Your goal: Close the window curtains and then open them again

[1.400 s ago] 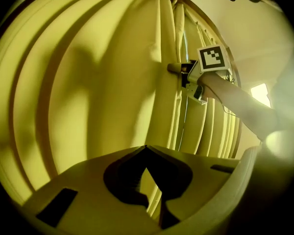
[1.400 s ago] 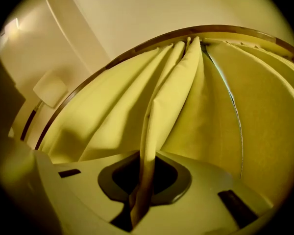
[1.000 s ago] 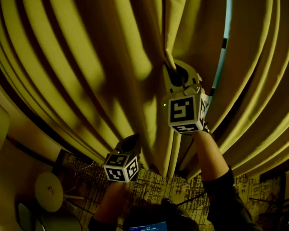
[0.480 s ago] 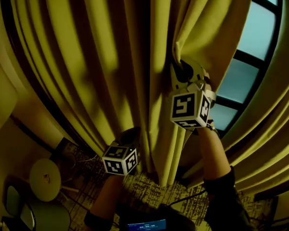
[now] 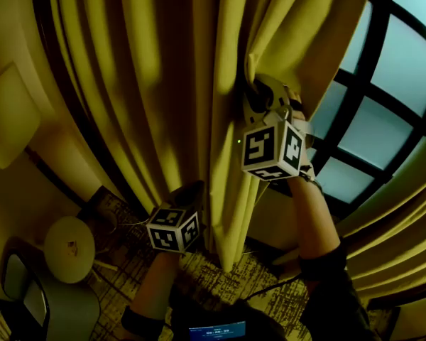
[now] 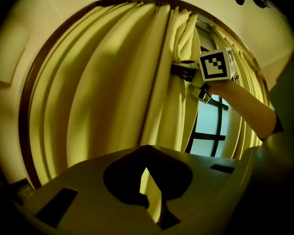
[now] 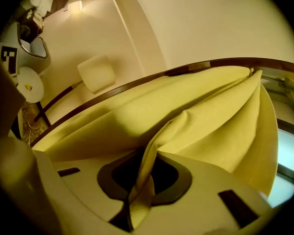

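Your right gripper (image 5: 259,96) clamps the curtain (image 5: 163,84) by its edge; your left gripper (image 5: 193,190), below it, is closed and empty. More window (image 5: 383,133) shows beside the right gripper than a second ago — the opening stage looks underway.

Curtain: yellow pleated fabric curtain (image 5: 163,84), plain, olive-dark in the folds.
Window: black-barred glass window (image 5: 383,137), panes pale blue.
Cubes: black-and-white square markers, on cream left gripper (image 5: 190,192) and right gripper (image 5: 259,94).
Floor: yellowish woven carpet (image 5: 128,261), dark criss-cross lines.
Table: round cream side table (image 5: 69,249).
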Available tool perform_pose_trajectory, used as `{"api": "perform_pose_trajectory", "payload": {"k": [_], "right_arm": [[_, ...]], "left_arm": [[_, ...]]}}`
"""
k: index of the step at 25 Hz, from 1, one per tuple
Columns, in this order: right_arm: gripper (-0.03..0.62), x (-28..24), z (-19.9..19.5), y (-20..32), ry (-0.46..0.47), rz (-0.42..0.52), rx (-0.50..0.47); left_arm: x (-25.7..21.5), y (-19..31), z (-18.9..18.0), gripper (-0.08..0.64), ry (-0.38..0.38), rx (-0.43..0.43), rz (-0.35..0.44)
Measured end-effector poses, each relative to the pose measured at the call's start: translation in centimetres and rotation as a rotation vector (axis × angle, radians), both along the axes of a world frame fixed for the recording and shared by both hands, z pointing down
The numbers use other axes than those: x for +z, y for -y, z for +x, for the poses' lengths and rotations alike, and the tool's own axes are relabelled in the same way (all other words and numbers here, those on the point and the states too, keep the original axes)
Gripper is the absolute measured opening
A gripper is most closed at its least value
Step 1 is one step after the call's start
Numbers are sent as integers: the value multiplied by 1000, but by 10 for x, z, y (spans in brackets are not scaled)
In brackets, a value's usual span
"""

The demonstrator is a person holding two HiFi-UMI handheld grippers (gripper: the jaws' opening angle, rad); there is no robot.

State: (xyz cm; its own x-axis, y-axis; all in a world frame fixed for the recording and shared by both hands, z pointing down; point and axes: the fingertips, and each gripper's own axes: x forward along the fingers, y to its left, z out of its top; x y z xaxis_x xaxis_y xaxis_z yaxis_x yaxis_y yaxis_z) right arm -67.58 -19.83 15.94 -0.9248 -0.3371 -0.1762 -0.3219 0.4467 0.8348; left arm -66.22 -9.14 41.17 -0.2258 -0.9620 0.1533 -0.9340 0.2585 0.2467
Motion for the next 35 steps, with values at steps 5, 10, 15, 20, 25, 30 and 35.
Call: {"api": "perform_pose_trajectory", "payload": {"k": [5,10,15,20,25,30,35], "right_arm": [[66,-2,-54,-28,-15,25,-22],[66,3,-105,-48,-56,64,-41],[66,8,-167,-70,-76,70,-52],[67,10,-228,-90,-101,64,-45],[66,13,-285,-117,-100,43,-41],[66,16,-324,-139,-113,34,-38],[67,15,-350,-157,-122,54,-51]], "left_arm": [[8,-24,-46,1,-6,-55,8],[16,-49,-92,1,-27,-91,15],[20,-71,-143,1,-39,-104,18],[18,-99,-202,1,-44,-110,12],[17,-131,-254,1,-36,-107,-8],[17,-158,-290,1,-42,-107,-35],[14,-170,-317,1,-51,-132,-35]]}}
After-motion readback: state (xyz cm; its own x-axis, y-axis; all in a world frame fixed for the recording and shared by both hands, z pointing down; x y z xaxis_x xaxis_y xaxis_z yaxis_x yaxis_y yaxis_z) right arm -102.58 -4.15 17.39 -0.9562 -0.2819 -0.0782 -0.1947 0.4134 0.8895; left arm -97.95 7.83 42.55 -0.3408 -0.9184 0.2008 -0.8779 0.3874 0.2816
